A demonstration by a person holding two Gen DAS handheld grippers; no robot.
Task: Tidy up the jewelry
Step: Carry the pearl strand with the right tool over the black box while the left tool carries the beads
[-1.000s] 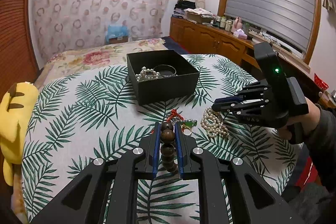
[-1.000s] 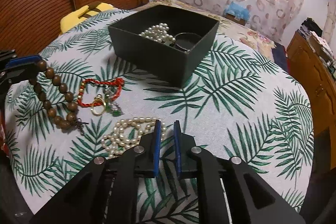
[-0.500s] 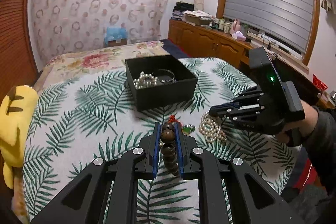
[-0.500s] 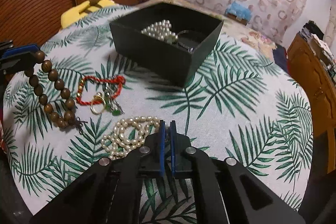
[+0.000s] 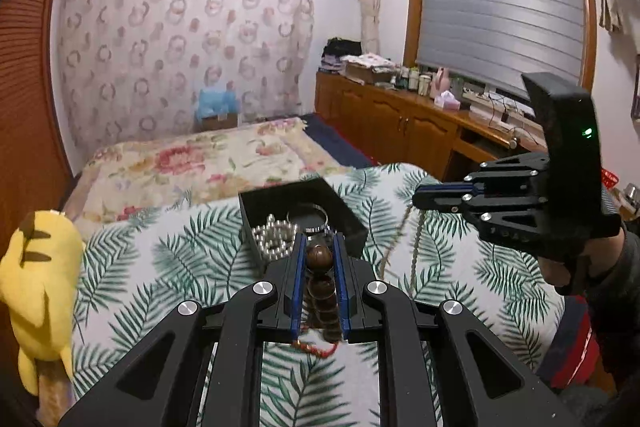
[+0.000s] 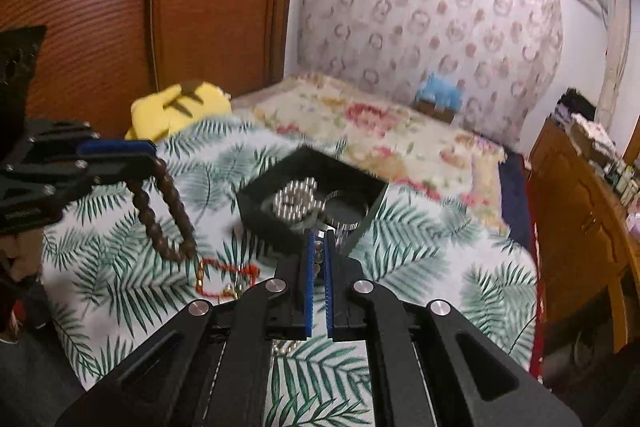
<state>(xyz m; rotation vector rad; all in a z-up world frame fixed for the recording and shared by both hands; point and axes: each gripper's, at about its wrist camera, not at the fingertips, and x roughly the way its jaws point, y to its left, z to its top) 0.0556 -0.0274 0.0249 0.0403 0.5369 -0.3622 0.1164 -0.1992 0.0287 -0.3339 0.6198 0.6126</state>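
Left gripper (image 5: 317, 259): clamped on wooden bead bracelet (image 6: 162, 207); brown beads pinched between the blue pads, rest of the loop hanging free below, clear of the tablecloth (image 6: 460, 267). Seen from the right wrist camera as a dangling loop, slightly blurred.

Right gripper (image 6: 319, 255): closed on pearl necklace (image 5: 400, 239); a few pearls visible between the narrow-set fingers, strand trailing down from the tips toward the cloth in the left wrist view. Lower end of the strand hidden behind the left gripper body.

Both grippers raised above the table, left one to the left of the box, right one just in front of it.

Black box (image 6: 256, 203): open-topped, on the palm-leaf cloth, ahead of both grippers. Inside: a heap of pearls (image 6: 298, 199) on the left side, a silver bangle (image 5: 308, 219) beside it on the right.

Red cord bracelet (image 6: 224, 277) with a gold ring and small green charms lying on the cloth, below the hanging wooden beads, near the box's front corner.

Yellow plush toy (image 5: 36, 279) at the table's left edge. Floral bedspread (image 5: 200, 159) behind the table. Wooden cabinet (image 5: 400, 127) along the window wall.
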